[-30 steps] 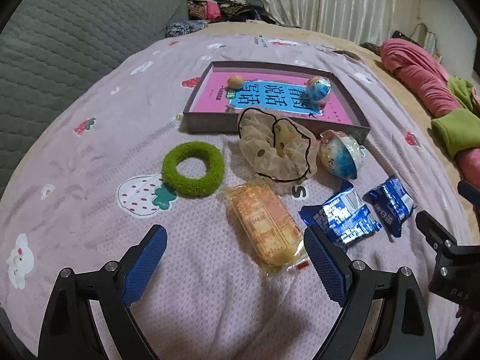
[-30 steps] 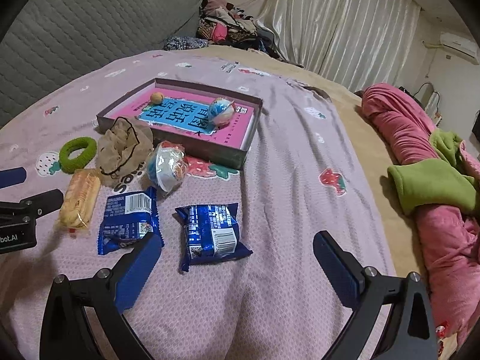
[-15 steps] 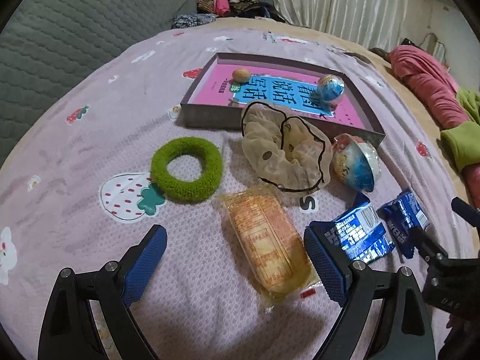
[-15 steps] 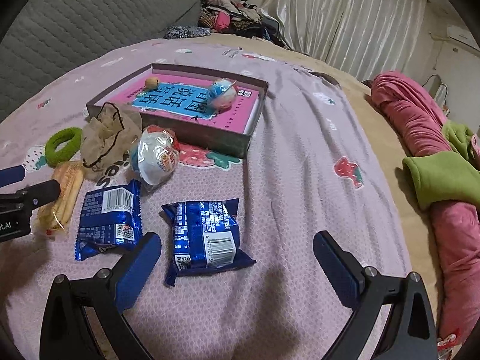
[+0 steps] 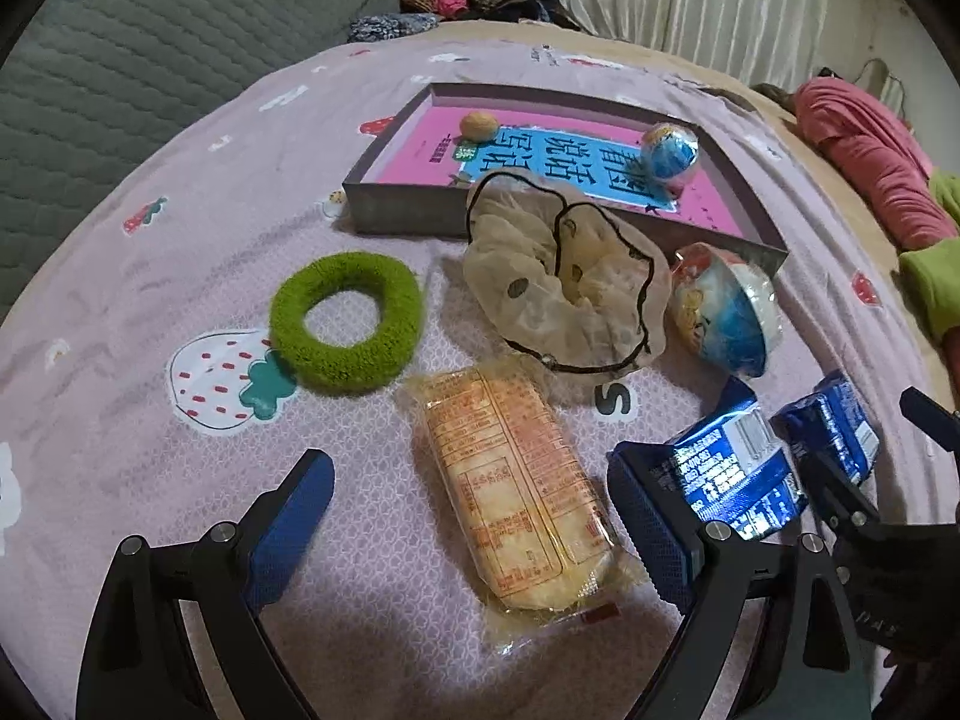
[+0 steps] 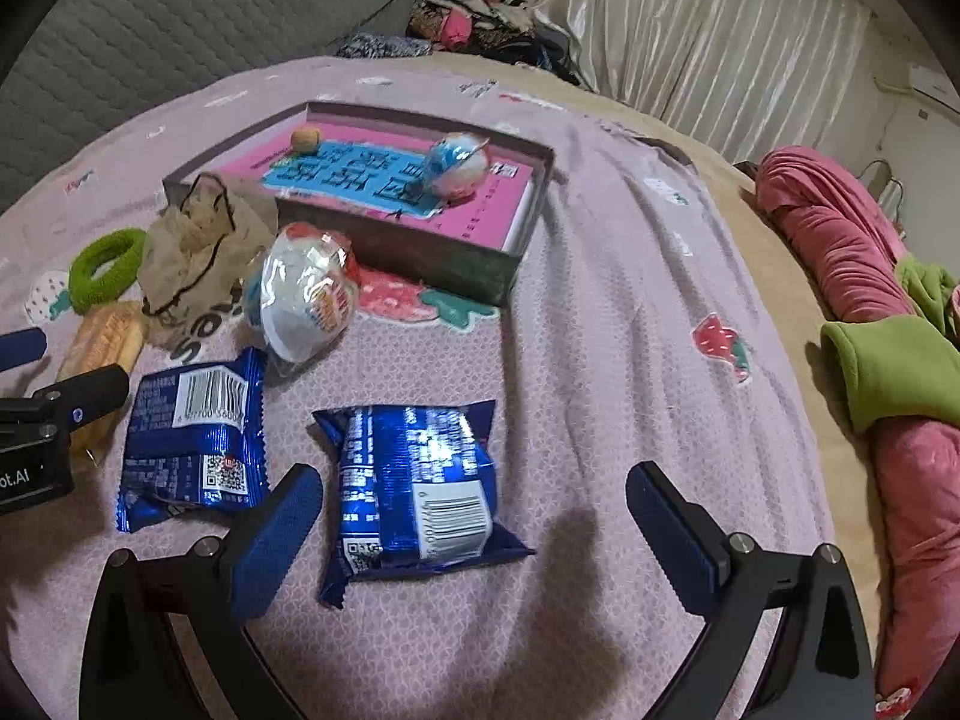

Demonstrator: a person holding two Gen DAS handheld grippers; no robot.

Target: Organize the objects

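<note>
My left gripper [image 5: 471, 516] is open, its fingers either side of an orange biscuit packet [image 5: 516, 489] lying on the pink bedspread. My right gripper [image 6: 471, 516] is open over a blue snack packet [image 6: 414, 480]; a second blue packet [image 6: 192, 438] lies to its left. Beyond lie a green scrunchie [image 5: 345, 321], a beige scrunchie [image 5: 564, 282] and a wrapped toy egg [image 5: 723, 315]. A grey box [image 5: 414, 213] holds a pink and blue book [image 5: 558, 156], a small walnut-like ball [image 5: 478, 124] and another toy egg [image 5: 669, 150].
A grey quilted headboard [image 5: 150, 60] rises at the left. Rolled pink and green bedding [image 6: 870, 312] lies along the right. A pile of clothes [image 6: 474, 18] and curtains [image 6: 708, 42] are at the back.
Both grippers have moved forward and down towards the bed. The biscuit packet now lies between my left fingers and the blue packet between my right fingers. Nothing was taken hold of.
</note>
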